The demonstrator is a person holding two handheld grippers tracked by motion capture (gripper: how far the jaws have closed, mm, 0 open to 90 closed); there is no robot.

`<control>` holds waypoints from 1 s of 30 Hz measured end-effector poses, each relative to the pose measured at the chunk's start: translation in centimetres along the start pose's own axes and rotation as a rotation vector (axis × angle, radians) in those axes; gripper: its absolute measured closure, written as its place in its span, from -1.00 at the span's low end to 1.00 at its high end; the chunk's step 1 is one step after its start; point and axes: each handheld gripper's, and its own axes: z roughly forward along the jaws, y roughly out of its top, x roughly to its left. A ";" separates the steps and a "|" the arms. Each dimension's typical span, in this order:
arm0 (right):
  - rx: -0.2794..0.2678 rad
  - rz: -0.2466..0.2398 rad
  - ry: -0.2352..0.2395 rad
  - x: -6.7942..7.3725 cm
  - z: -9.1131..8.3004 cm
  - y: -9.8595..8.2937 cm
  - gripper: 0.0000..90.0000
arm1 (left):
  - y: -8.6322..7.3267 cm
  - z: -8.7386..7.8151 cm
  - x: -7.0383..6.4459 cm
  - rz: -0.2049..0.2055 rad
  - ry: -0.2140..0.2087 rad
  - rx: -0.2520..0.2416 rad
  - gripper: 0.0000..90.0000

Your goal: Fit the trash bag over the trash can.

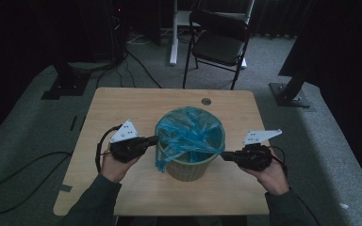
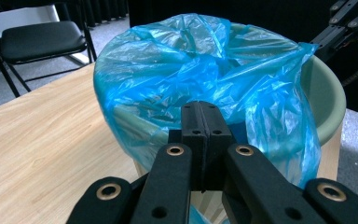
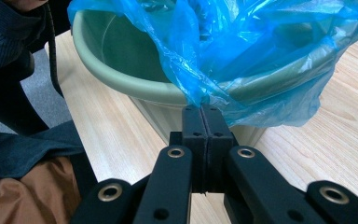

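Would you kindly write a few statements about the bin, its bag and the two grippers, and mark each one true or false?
1. The blue bag sits in a green bin. True.
2. The bin lies tipped on its side. False: it stands upright on the table.
3. The right gripper is shut on the bag. True.
4. The left gripper has wide-open jaws. False: its jaws are together, at the bag.
5. A folding chair stands beyond the table. True.

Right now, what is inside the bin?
A crumpled blue bag lies inside the green bin, draped over its rim. Both grippers pinch its edge. Anything under the plastic is hidden.
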 end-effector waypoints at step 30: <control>0.001 0.029 -0.023 -0.7 -1.3 -1.7 1.00 | -1.6 -1.1 2.0 -0.081 0.039 0.007 1.00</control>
